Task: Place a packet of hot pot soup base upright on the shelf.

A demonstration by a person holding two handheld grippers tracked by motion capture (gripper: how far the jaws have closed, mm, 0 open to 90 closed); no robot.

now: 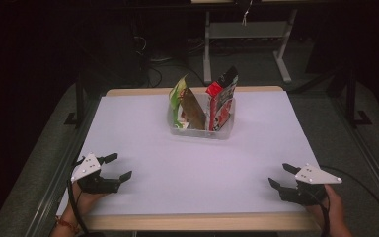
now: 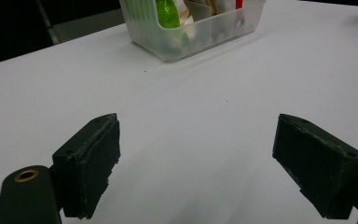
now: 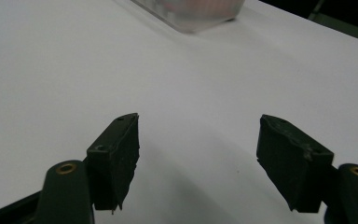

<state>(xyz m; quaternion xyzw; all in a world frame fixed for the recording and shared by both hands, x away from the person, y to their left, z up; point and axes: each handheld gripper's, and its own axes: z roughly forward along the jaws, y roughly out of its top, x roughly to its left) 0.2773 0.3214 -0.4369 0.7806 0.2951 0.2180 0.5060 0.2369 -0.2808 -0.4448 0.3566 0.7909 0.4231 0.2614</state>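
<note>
Your left gripper (image 1: 116,167) and right gripper (image 1: 282,176) rested wide open and empty near the table's (image 1: 143,128) front edge, a reach to the clear bin (image 1: 201,127) of snack bags (image 1: 205,101) likely next.

White table (image 1: 143,143), grey floor (image 1: 325,94), metal desk legs (image 1: 207,44) behind

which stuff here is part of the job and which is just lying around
Part of the job:
- clear plastic bin at the table's far middle
- green snack bag standing in it
- red snack bag standing in it
- left hand-held gripper, open, empty
- right hand-held gripper, open, empty

Just lying about:
- white desk frame on the floor beyond the table
- cables on the floor
</note>
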